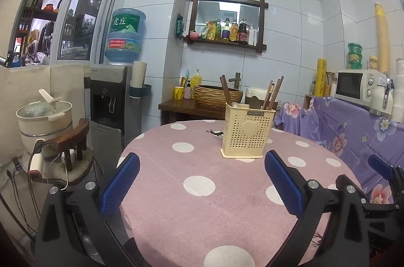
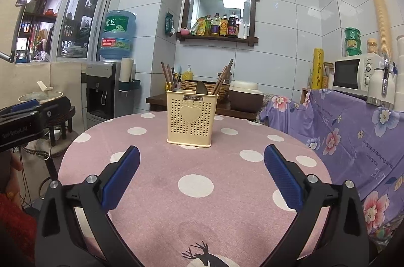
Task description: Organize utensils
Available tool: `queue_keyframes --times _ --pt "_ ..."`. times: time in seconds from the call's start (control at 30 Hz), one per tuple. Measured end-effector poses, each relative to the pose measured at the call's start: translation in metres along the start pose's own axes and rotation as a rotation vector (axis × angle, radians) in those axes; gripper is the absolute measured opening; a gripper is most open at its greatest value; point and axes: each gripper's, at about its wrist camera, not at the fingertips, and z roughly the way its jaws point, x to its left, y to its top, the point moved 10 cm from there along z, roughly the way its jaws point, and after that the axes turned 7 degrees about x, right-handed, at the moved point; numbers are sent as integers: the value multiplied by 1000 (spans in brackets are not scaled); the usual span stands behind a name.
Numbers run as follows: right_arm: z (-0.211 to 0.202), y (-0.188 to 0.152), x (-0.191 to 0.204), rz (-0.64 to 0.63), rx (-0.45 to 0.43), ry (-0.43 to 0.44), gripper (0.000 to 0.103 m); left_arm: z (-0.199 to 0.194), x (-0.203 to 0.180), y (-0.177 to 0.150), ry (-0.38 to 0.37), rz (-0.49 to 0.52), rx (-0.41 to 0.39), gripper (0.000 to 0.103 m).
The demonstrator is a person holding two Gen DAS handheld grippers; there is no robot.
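A cream perforated utensil holder (image 1: pixel 248 131) with a heart on its front stands upright on the round pink polka-dot table (image 1: pixel 202 204). Brown chopsticks (image 1: pixel 272 92) and a spoon (image 1: pixel 255 101) stick out of its top. My left gripper (image 1: pixel 202 161) hovers above the near part of the table, open, with nothing between its blue pads. In the right wrist view the same holder (image 2: pixel 192 118) stands straight ahead, with chopsticks (image 2: pixel 222 78) and a spoon (image 2: pixel 201 87) in it. My right gripper (image 2: pixel 202 156) is open and empty too, short of the holder.
A water dispenser (image 1: pixel 111 100) and a pot (image 1: pixel 44 115) on a stool stand to the left. A floral purple cloth (image 1: pixel 353 130) covers furniture on the right, under a microwave (image 1: pixel 358 86). Behind the table a wooden counter carries a woven basket (image 1: pixel 214 92).
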Motion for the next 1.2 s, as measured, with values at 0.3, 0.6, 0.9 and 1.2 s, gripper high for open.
queue_keyframes --times 0.3,0.6,0.9,1.2 --pt "-4 8 3 0 -17 23 97 -10 -6 8 -14 25 -35 98" --pt "-7 11 1 5 -25 26 97 -13 -9 11 -14 27 -44 98" --pt "-7 11 1 8 -23 30 97 -14 -10 12 -10 27 -44 98" --pt "-6 10 2 9 -17 31 97 -14 -7 11 -5 20 -39 98"
